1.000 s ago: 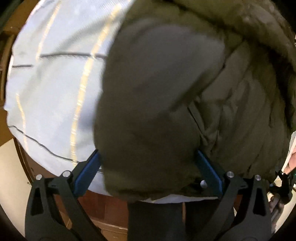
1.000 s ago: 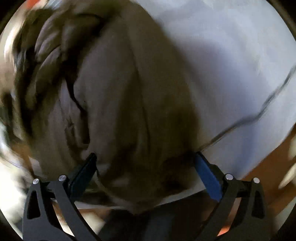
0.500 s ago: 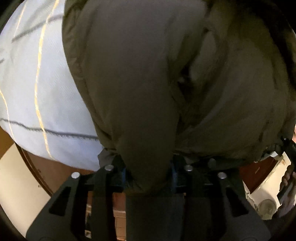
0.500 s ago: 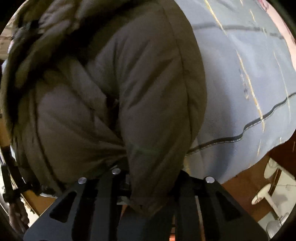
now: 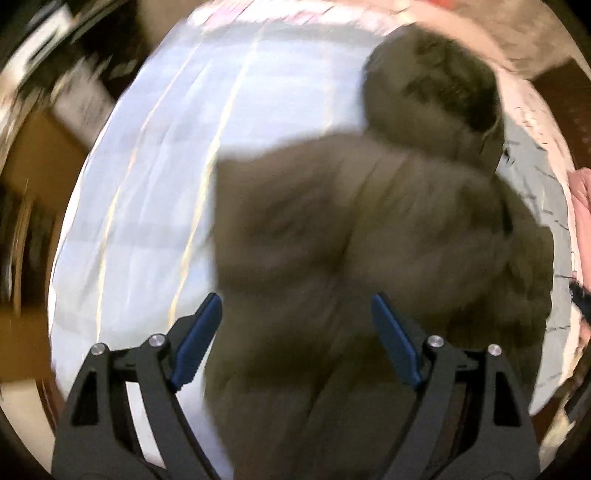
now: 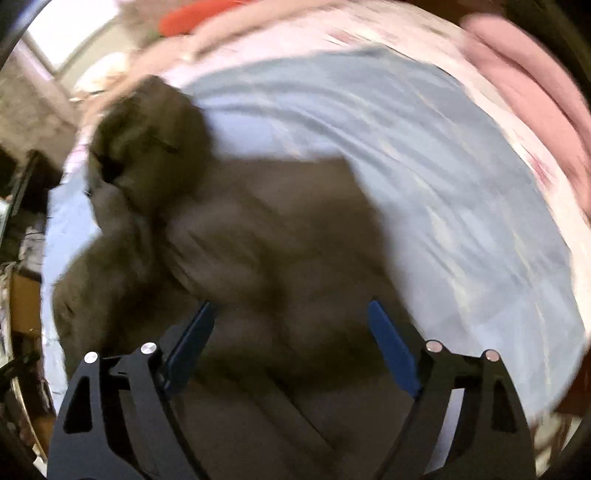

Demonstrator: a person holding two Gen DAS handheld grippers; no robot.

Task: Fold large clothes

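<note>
An olive-green padded jacket [image 5: 369, 221] lies bunched on a pale blue checked bedsheet [image 5: 155, 177]; its hood [image 5: 432, 85] points to the far side. My left gripper [image 5: 295, 332] is open, its blue pads wide apart above the jacket's near edge, holding nothing. In the right wrist view the same jacket [image 6: 240, 251] lies on the sheet [image 6: 443, 206] with the hood [image 6: 147, 136] at the upper left. My right gripper [image 6: 291, 332] is open over the jacket's near part, empty. Both views are motion-blurred.
A pink blanket [image 6: 528, 99] lies along the bed's far right side. Pink patterned bedding [image 5: 532, 110] borders the sheet. Brown wooden furniture [image 5: 33, 155] stands to the left of the bed. A red object [image 6: 199, 14] sits at the far end.
Both grippers were shut on the jacket's folds half a second ago. Now both are open, have let go, and have pulled back and up from the jacket.
</note>
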